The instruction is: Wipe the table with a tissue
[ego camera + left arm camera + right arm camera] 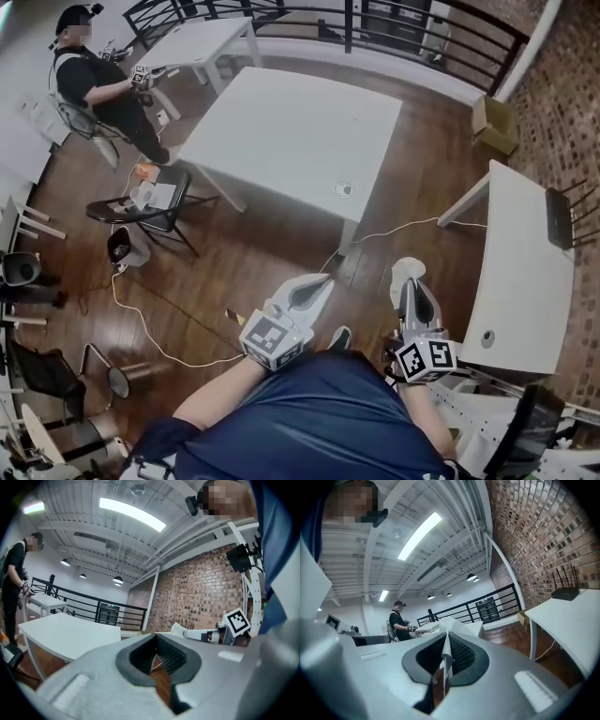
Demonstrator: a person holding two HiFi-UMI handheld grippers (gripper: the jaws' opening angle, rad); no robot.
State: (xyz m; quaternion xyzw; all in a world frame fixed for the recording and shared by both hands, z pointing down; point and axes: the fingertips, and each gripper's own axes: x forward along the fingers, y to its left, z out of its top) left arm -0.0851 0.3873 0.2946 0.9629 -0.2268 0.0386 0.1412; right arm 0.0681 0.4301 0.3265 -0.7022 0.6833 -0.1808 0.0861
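Observation:
A crumpled white tissue (407, 270) sticks out of my right gripper (410, 284), which is shut on it; in the right gripper view the tissue (446, 651) runs as a thin strip between the closed jaws of that gripper (445, 644). My left gripper (322, 281) is shut with nothing in it, and its jaws meet tip to tip in the left gripper view (156, 639). Both grippers hover over the wooden floor, near level. The large white table (281, 122) stands ahead of them, a step away.
A small round object (344, 189) lies near the table's front edge. A second white table (525, 272) with a black router (562, 216) stands at the right. A seated person (94, 80), a black chair (141, 208), floor cables and a cardboard box (494, 122) surround the area.

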